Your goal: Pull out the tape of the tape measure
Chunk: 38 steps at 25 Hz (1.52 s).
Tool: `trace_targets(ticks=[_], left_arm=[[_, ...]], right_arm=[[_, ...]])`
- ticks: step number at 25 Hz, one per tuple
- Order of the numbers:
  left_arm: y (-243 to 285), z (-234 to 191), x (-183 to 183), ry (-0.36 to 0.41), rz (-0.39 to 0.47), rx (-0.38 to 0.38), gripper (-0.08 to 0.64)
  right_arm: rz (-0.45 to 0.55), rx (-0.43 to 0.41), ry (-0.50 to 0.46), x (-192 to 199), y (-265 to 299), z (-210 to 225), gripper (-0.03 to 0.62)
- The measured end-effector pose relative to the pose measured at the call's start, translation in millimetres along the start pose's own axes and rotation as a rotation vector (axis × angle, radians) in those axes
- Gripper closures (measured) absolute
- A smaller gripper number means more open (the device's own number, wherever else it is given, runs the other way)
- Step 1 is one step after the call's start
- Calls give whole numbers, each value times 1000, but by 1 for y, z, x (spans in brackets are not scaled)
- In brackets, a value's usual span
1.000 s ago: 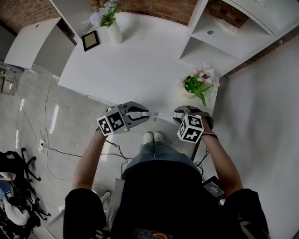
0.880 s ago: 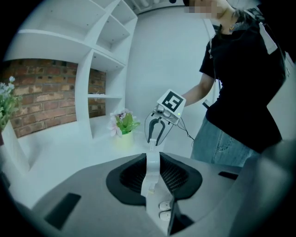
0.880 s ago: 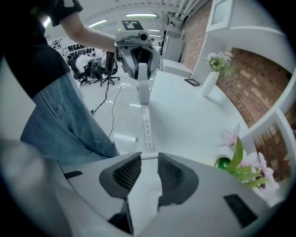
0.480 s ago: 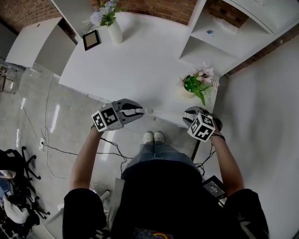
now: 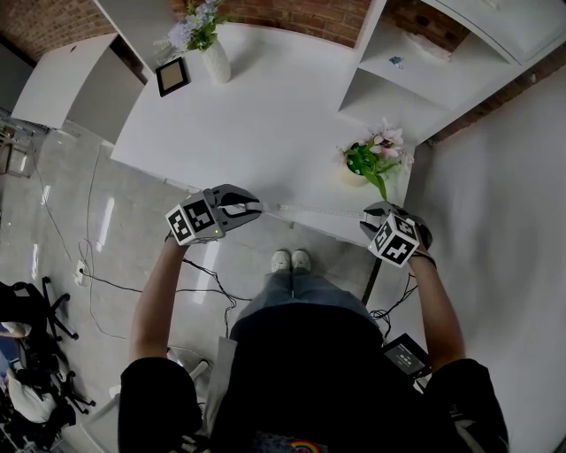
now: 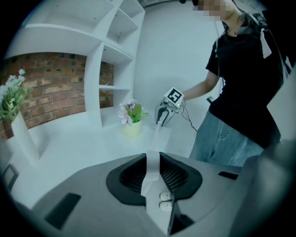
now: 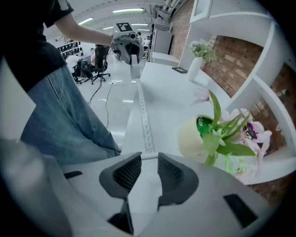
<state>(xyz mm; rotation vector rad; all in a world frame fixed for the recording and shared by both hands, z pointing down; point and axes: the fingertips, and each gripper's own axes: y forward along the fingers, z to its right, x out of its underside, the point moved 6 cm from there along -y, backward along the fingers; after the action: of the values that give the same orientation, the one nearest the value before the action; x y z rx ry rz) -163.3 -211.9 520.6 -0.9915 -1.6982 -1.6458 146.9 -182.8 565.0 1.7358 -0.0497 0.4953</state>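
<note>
Left gripper [image 5: 258, 208] clamped on white tape measure case [image 6: 155, 196]; right gripper [image 5: 368, 212] pinching tape [image 5: 314, 211] by its end; tape stretched straight between both, over near edge of white table [image 5: 256, 124], beside potted flowers [image 5: 371, 159].

Black T-shirt [image 5: 309, 372], blue jeans [image 5: 292, 296]

White tape [image 5: 314, 211], white table [image 5: 248, 124], red brick wall [image 5: 283, 13]
</note>
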Motion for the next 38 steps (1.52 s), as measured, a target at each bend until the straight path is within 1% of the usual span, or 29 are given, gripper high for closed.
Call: trace_targets(ticks=[4,7,11,17,21,24,26,32,35,38], left_arm=[[7,-1,-5,32,-37,0,474],[11,-2,-6,40,-57,1,474],[18,-5,-3,58,-110,17,474],[30,-12,-1,72,-153,37,473],[34,-22,6,72,-203,39,474],[37,-27,9,76,-226,51,472],[41,-30,9,85,-238,61,472],[52,-37,17,72,-267,88,472],[58,-41,19,77,-286,89,472],[60,-47,16,93,-286,78,472]], right_arm=[[-18,1,-7,3,4,0,485],[-8,-4,3,3,6,-1,485],[9,-9,7,-3,11,-2,483],[47,-33,27,-12,23,0,483],[37,-29,55,-7,31,4,482],[26,-23,80,-1,39,7,480],[20,-20,95,1,44,8,480],[8,-5,143,4,56,11,480],[0,3,158,5,59,13,479],[-3,6,178,6,62,15,479]])
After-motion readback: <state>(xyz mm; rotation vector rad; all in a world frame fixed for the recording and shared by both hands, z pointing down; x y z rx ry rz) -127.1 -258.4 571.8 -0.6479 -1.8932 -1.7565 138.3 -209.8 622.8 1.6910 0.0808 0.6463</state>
